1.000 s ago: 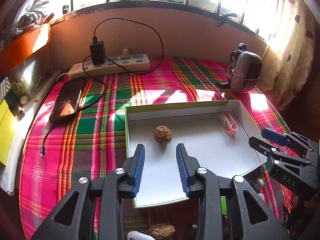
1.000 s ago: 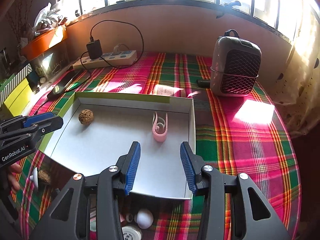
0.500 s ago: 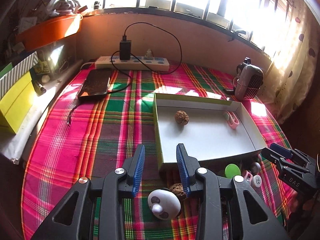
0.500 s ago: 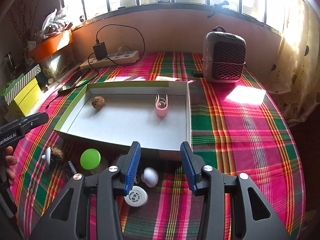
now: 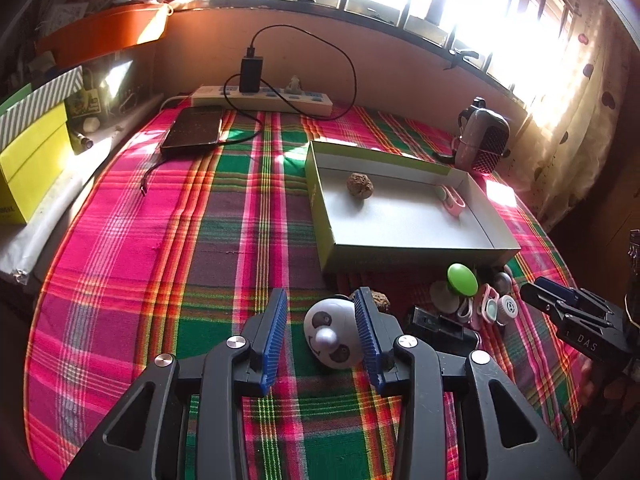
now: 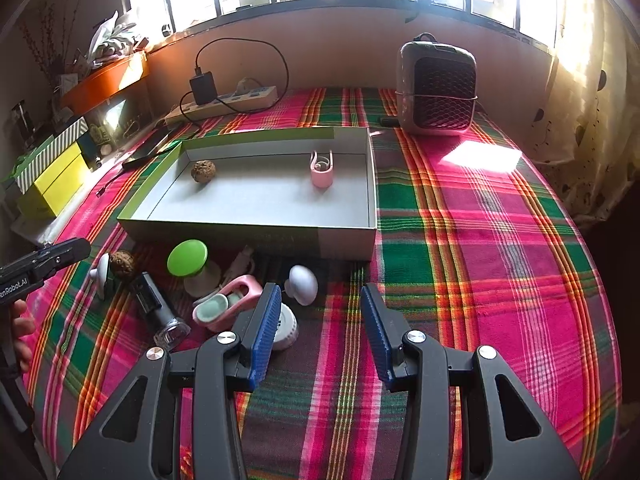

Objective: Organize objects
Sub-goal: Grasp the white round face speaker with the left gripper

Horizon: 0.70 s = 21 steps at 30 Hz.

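Observation:
A shallow green-sided box (image 5: 404,258) (image 6: 256,236) on the plaid cloth holds a walnut (image 5: 360,186) (image 6: 203,170) and a pink clip (image 5: 452,200) (image 6: 321,168). In front of it lie small items: a white panda-face toy (image 5: 332,334), a second walnut (image 6: 122,264), a green-capped piece (image 5: 462,279) (image 6: 187,258), a black holder (image 6: 154,304), a pink case (image 6: 224,304), a white egg-shaped piece (image 6: 303,284). My left gripper (image 5: 322,330) is open, with the panda toy between its fingers, near the right one. My right gripper (image 6: 318,330) is open and empty, right of the pile.
A power strip (image 5: 262,98) with a charger and cable lies at the back, a dark phone (image 5: 194,132) beside it. A small heater (image 6: 436,88) stands at the back right. Yellow boxes (image 5: 28,168) sit off the left edge. Curtains hang on the right.
Both grippers have pulled back from above the box towards the near side. The small items in front of the box have come into view, and the panda toy now lies between my left fingers.

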Each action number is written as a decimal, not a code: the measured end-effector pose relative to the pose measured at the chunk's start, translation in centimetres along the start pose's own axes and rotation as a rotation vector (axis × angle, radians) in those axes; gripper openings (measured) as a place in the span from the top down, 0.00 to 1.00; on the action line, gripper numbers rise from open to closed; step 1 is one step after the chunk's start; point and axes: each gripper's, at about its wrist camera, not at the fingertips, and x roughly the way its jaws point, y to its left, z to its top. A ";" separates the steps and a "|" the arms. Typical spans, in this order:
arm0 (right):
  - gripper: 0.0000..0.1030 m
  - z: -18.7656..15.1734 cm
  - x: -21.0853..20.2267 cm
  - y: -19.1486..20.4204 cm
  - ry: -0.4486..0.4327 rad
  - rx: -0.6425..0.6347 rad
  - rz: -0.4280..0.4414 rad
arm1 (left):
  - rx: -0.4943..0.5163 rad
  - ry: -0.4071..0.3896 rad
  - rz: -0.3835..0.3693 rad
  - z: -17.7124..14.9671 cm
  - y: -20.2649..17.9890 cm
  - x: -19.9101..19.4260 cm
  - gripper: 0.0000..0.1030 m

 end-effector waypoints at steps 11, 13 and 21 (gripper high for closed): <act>0.49 -1.9 -0.2 0.3 0.021 -0.003 0.000 | 0.021 0.046 -0.063 -1.4 -0.5 1.1 0.66; 0.48 -2.1 -0.1 0.3 0.028 -0.001 0.003 | 0.023 0.050 -0.060 -1.5 -0.6 1.3 0.66; 0.48 -2.7 0.8 1.1 0.057 -0.029 0.027 | 0.010 0.059 -0.055 -1.6 -0.2 1.9 0.63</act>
